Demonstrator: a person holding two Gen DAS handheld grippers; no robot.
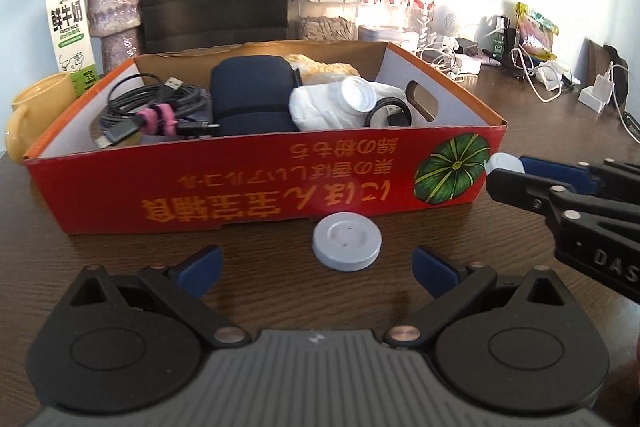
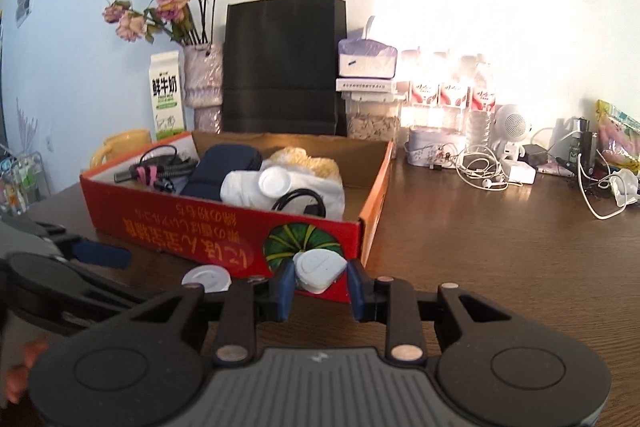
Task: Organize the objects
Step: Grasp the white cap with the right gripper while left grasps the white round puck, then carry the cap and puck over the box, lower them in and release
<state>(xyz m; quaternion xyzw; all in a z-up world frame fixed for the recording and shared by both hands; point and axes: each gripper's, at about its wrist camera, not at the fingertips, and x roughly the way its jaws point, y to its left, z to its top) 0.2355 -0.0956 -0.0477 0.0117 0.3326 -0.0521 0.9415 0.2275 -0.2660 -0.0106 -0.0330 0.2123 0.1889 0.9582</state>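
A red cardboard box [image 1: 248, 183] stands on the dark wooden table, holding cables [image 1: 160, 107], a navy pouch [image 1: 250, 95], a white cloth bundle [image 1: 320, 107] and a white cap [image 1: 358, 94]. Just in front of the box a round pale grey disc [image 1: 347, 241] lies flat. My left gripper [image 1: 318, 267] is open, low over the table, with the disc just beyond its fingertips. My right gripper [image 2: 319, 273] is shut on a small white rounded-triangle piece [image 2: 318, 269], held near the box's front right corner. From the right, that gripper [image 1: 500, 169] reaches into the left wrist view.
Behind the box stand a black paper bag [image 2: 280, 67], a vase of dried roses [image 2: 202, 83], a milk carton [image 2: 166, 95] and a yellow mug [image 1: 36, 115]. Tissue boxes, jars, white cables [image 2: 480, 167] and chargers crowd the back right. A hand's fingers [image 2: 24, 363] show at the far left.
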